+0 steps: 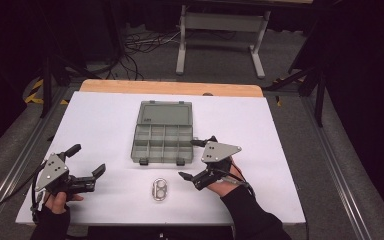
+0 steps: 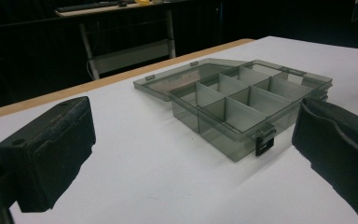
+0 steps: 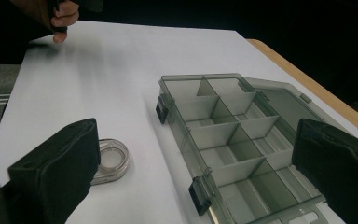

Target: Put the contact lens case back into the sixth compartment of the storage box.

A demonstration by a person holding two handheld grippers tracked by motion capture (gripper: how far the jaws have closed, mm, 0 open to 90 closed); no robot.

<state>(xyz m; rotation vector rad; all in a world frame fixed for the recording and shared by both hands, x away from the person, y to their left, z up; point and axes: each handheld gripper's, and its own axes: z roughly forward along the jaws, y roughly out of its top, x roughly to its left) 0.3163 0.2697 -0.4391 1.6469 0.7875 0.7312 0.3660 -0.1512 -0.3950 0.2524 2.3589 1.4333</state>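
A smoky clear plastic organiser box (image 1: pixel 162 136) lies open in the middle of the white table, its lid (image 1: pixel 164 113) folded flat away from me and its divided compartments bare. The box (image 2: pixel 242 100) is ahead of my left gripper (image 2: pixel 191 163), whose jaws stand wide apart with nothing between them. In the high view that left gripper (image 1: pixel 86 160) rests near the front left. My right gripper (image 1: pixel 190 159) is open just right of the box (image 3: pixel 233 135). A small clear double-ring piece (image 1: pixel 159 189) lies near the front edge; it also peeks out beside the right gripper's left jaw (image 3: pixel 112 160).
The white table top (image 1: pixel 280 150) has a wooden strip (image 1: pixel 170 88) along its far edge. Beyond it stand a grey table frame (image 1: pixel 220 35) and loose cables (image 1: pixel 140 42) on the floor. Black latches (image 3: pixel 200 196) stick out from the box's front.
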